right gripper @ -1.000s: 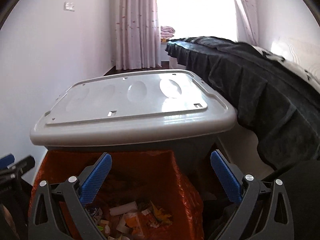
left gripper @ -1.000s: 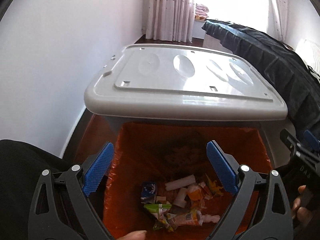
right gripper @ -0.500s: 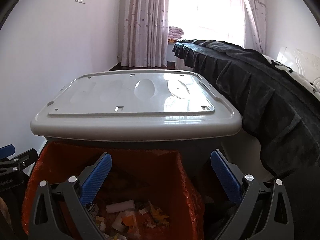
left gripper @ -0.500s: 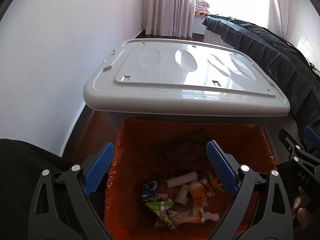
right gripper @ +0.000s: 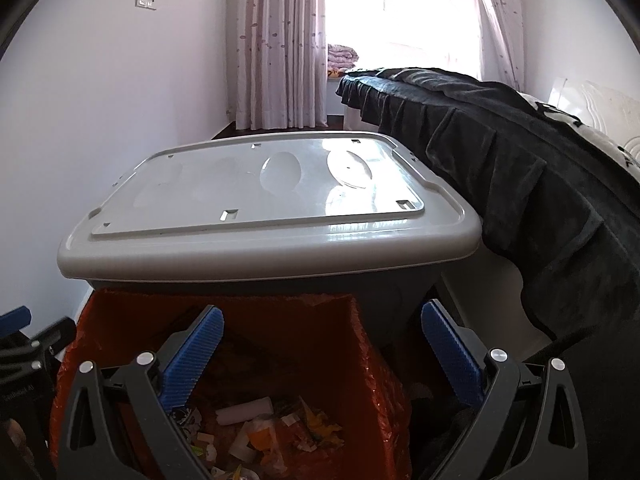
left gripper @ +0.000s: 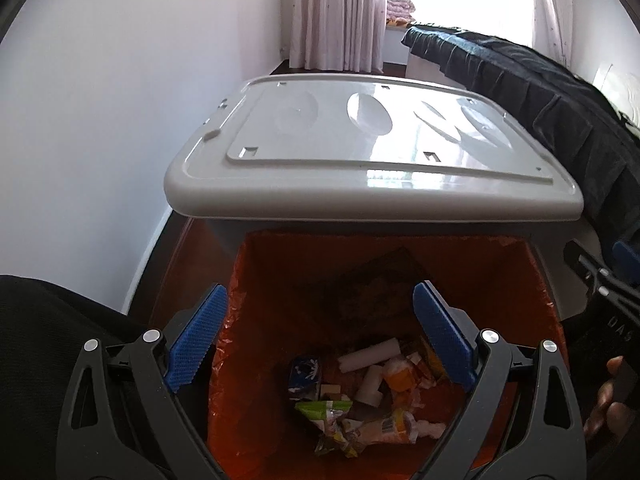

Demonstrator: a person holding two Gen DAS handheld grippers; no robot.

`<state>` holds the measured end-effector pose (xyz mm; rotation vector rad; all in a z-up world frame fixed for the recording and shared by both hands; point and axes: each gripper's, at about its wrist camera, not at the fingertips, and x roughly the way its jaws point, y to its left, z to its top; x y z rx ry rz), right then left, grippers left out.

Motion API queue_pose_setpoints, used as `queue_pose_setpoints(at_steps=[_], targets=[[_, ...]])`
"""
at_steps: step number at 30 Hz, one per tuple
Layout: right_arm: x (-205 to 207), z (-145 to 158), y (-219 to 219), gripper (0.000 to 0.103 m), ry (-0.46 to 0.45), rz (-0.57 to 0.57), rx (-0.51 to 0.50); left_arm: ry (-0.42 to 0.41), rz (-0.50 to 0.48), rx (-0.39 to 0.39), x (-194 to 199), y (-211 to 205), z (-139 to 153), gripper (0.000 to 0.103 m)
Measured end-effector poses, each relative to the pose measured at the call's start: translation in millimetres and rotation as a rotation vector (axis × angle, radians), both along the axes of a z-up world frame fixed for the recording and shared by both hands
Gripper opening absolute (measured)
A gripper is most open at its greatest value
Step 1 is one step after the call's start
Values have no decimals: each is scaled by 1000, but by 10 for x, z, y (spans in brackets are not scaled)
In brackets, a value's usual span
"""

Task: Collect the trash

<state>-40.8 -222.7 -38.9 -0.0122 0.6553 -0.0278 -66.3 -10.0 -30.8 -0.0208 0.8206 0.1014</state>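
An orange-lined trash bin point(left gripper: 532, 280) stands below me; it also shows in the right wrist view point(right gripper: 360, 344). Wrappers and paper scraps point(left gripper: 360, 396) lie at its bottom, seen too in the right wrist view point(right gripper: 264, 432). My left gripper point(left gripper: 320, 340) is open and empty above the bin's mouth. My right gripper point(right gripper: 320, 356) is open and empty over the bin's right edge. The right gripper shows at the left wrist view's right edge point(left gripper: 604, 288), the left gripper at the right wrist view's left edge point(right gripper: 24, 344).
A grey storage box with a lid point(left gripper: 368, 152) stands just behind the bin, also in the right wrist view point(right gripper: 264, 204). A bed with a black cover point(right gripper: 520, 152) runs along the right. A white wall point(left gripper: 100, 120) is on the left. Curtains point(right gripper: 276, 40) hang at the far window.
Both grippers have risen and drawn back a little from the bin, so more of the room shows. Both stay open and empty. The trash in the bin has not moved.
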Motion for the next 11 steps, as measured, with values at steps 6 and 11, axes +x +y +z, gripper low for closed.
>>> queue_pose_setpoints(at_steps=[6,11], targets=[[5,-3,-32,98,2,-16,12,20,36,-4,26,63,-5,92],[18,-18,-36,98,7,-25,9,53,39,-7,52,70,-67,92]])
